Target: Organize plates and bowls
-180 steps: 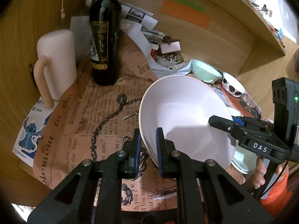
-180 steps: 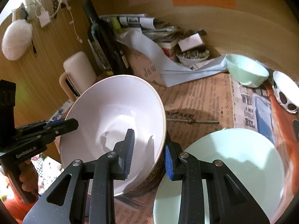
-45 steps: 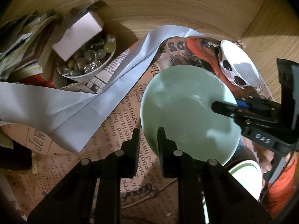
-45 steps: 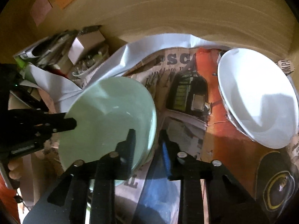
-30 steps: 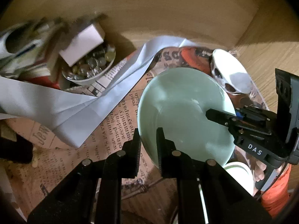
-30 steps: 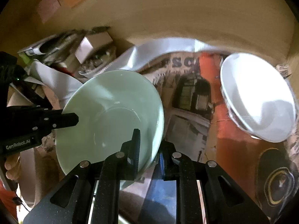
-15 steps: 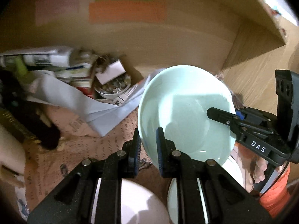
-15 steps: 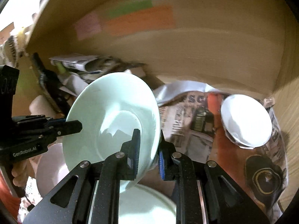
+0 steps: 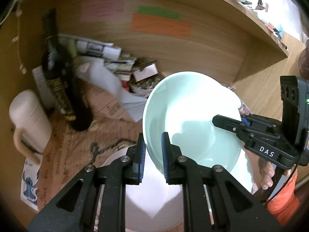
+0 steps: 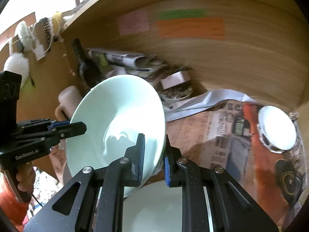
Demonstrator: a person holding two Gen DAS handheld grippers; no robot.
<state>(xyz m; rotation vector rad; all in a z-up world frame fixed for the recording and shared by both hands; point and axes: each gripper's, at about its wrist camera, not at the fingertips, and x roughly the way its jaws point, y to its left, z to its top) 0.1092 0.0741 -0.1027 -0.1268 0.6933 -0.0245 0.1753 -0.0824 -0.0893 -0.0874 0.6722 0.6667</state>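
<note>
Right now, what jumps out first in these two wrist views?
The mint green bowl fills the middle of both views, held in the air with the left gripper and right gripper each pinching opposite sides of its rim. Behind it to the left, a dark wine bottle stands among loose papers. A small white bowl sits alone far right on the newspaper covering.

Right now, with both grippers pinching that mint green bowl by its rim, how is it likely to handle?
The mint green bowl looks glazed and glossy, so probably slippery in the thin rim grip of the left gripper and right gripper. It seems rigid ceramic, likely fragile if dropped. Held tilted, it may pivot.
</note>
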